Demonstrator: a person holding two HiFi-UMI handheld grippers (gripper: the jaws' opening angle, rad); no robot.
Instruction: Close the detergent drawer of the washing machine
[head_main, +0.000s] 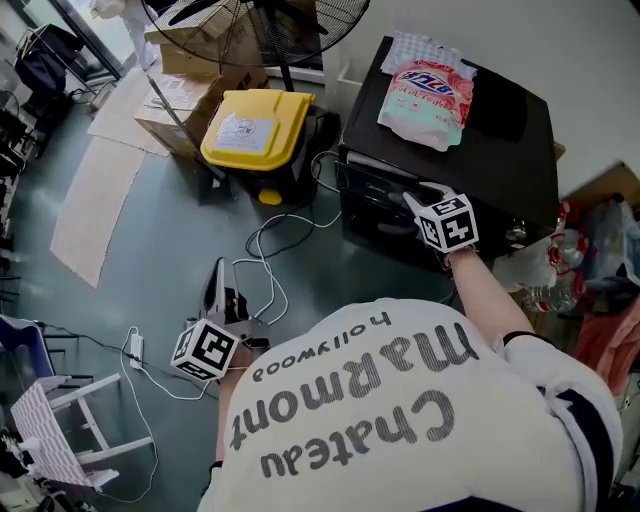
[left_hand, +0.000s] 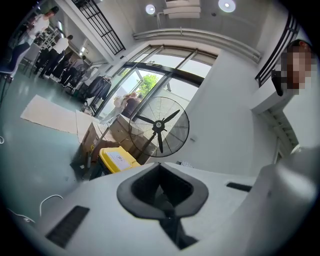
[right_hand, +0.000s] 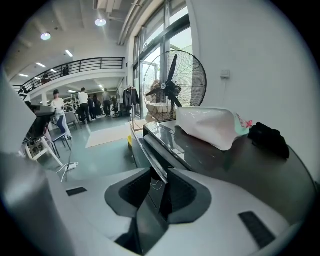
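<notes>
Grey-green floor (head_main: 150, 250) runs out past flattened cardboard and open boxes (head_main: 180, 105) toward tall windows, with a big standing fan (left_hand: 159, 126) by the wall and people gathered further back in the hall. A yellow-lidded bin (head_main: 255, 125) sits just beside the black washing machine (head_main: 520, 160), and white cable (head_main: 275, 240) loops across the floor between them and down to a power strip (head_main: 136, 350). A white chair (head_main: 60, 420) stands off at the lower left.

On top of the machine lies a pink, white and teal detergent pouch (head_main: 428, 98), with a dark bundle of cloth (right_hand: 268, 139) a little behind it.

The person in the white printed T-shirt leans over with the right arm stretched out to the upper front of the machine. The right tool (head_main: 412, 200) is up against the front edge there, and from its own view its two pads sit tight on either side of a thin, glossy dark panel, the detergent drawer (right_hand: 149, 215), whose edge runs on away from the jaws along the machine's front. So that tool is clamped on the drawer front. How far the drawer stands out from the machine I cannot tell from any view.

The left tool (head_main: 215, 272) hangs low at the person's side, well apart from the machine, over the bare floor near the cable. Its jaws are pressed together with nothing between them, pointing out toward the fan and the yellow bin.
</notes>
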